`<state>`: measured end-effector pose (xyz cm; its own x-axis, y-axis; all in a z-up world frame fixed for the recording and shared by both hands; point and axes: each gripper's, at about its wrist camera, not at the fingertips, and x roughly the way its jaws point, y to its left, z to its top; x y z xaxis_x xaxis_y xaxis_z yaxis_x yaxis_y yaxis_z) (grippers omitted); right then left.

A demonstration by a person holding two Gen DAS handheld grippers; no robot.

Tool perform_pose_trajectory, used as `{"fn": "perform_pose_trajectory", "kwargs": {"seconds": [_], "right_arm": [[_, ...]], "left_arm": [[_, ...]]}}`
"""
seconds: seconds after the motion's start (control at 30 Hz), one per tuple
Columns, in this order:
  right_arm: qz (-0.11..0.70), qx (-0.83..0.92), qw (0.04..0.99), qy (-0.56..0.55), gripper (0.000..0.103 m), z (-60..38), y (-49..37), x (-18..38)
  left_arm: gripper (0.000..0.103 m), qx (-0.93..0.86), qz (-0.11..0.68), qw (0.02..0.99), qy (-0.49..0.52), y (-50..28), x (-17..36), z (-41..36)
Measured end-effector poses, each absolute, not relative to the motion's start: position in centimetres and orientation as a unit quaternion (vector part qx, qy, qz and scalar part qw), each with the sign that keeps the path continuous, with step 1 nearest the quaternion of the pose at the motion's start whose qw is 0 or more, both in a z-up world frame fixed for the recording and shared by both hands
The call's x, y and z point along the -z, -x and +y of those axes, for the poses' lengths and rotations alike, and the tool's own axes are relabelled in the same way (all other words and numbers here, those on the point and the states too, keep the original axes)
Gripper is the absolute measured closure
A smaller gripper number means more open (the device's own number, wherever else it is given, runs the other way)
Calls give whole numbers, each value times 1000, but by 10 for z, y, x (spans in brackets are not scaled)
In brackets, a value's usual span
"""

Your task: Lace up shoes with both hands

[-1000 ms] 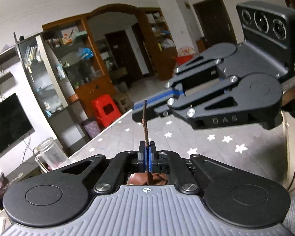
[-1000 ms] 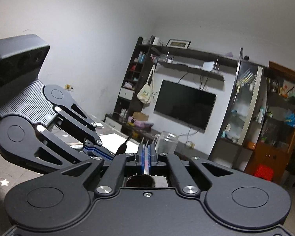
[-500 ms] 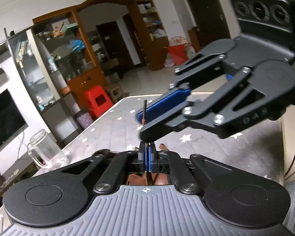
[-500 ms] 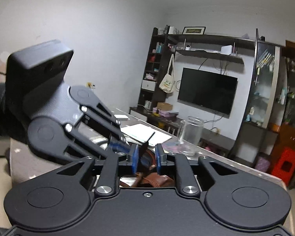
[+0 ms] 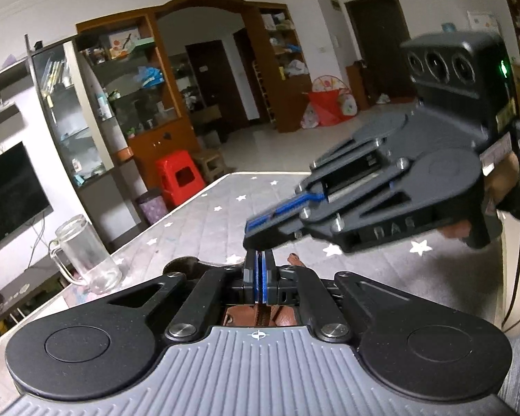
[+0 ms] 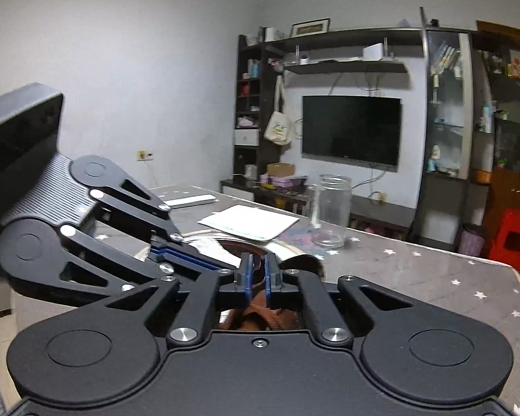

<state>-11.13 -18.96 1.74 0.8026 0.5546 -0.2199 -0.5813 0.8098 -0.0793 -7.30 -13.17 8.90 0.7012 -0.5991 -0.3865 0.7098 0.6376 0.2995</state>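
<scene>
Left gripper (image 5: 259, 270) fingers pressed together, blue pads nearly touching; whether the lace sits between them, cannot tell. Right gripper (image 6: 256, 272) fingers narrowly parted, nothing clamped. Brown shoe (image 6: 260, 315) directly below and behind both sets of fingers, on the star-patterned table (image 6: 416, 270). Right fingertips just over the left fingertips. Glass jar (image 6: 331, 215) ahead of the right fingers.

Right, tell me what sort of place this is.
Most likely a home living room: a wall-mounted TV, a glass-fronted wooden display cabinet and a red plastic stool surround the star-patterned table.
</scene>
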Motion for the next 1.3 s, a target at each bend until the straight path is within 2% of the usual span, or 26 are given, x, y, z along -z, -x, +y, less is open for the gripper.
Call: {"fn": "perform_pose_trajectory", "kwargs": {"seconds": [0.13,0.17,0.27,0.7,1.0,1.3], "right_arm": [[93,-294,949,72,94,-190,111,-13],[93,-290,950,69,85,-193,112,-12],[91,-276,955,63,79,-200,114,-13],[115,-237,960,98,78,-199,117,6],[117,-224,964,85,78,-192,97,7],[157,-237,956,70,78,-198,94,16]], "left_arm": [[101,362,137,896,-220,69,-86,-135],[101,359,138,897,-220,68,-86,-136],[101,351,145,898,-222,64,-86,-136],[101,321,151,909,-217,63,-89,-130],[101,313,148,916,-203,67,-90,-125],[101,303,145,920,-203,78,-80,-135]]}}
